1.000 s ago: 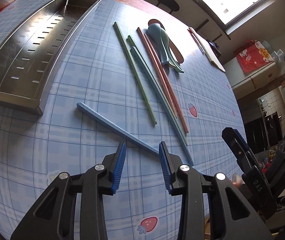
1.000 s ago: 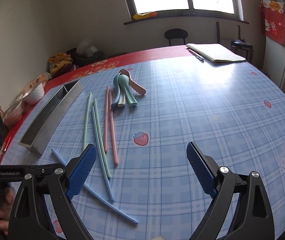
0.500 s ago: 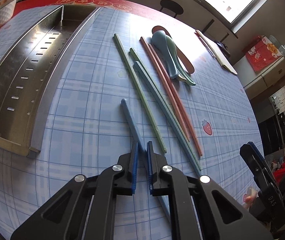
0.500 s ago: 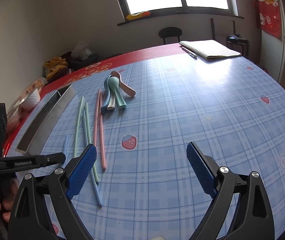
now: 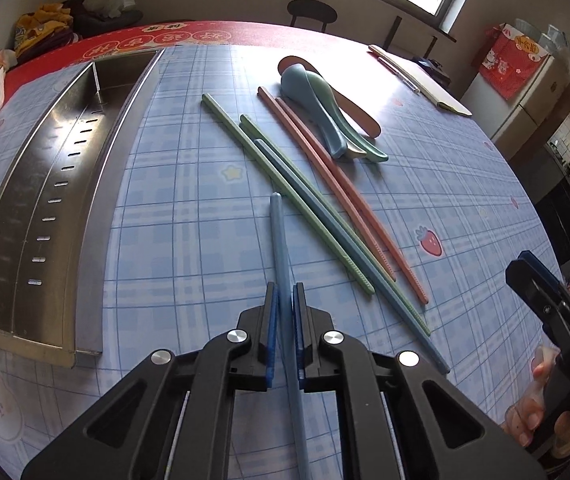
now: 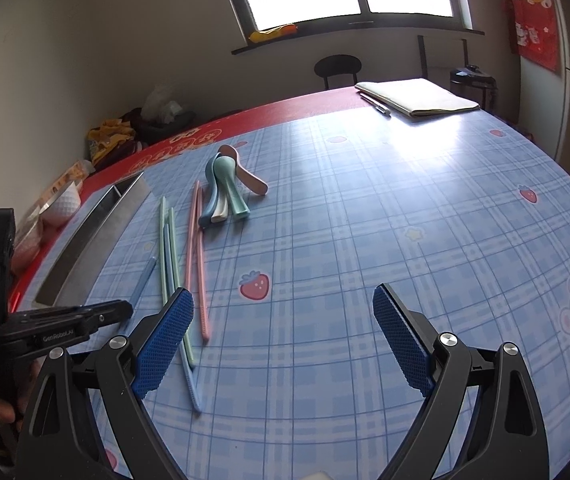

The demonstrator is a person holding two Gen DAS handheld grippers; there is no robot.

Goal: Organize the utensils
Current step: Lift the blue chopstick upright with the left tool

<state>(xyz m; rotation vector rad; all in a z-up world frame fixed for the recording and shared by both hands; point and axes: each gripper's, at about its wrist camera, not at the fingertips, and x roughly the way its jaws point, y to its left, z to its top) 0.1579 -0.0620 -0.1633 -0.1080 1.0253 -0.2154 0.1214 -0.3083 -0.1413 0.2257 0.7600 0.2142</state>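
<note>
Left wrist view: the left hand-held gripper (image 5: 283, 312) is clamped on a blue chopstick (image 5: 278, 236), whose long axis runs straight out ahead between the fingers, its far end pointing up the worktop (image 5: 189, 240). The metal tray (image 5: 85, 200) lies to the left of that chopstick, lengthwise and roughly parallel to it, so the coming move is judged a sideways carry leftward. The other chopsticks (image 5: 317, 208) fan out to the right of it, spoons (image 5: 317, 100) beyond. The right hand-held gripper (image 6: 281, 340) hangs spread wide, gripping nothing, well right of the tray.
</note>
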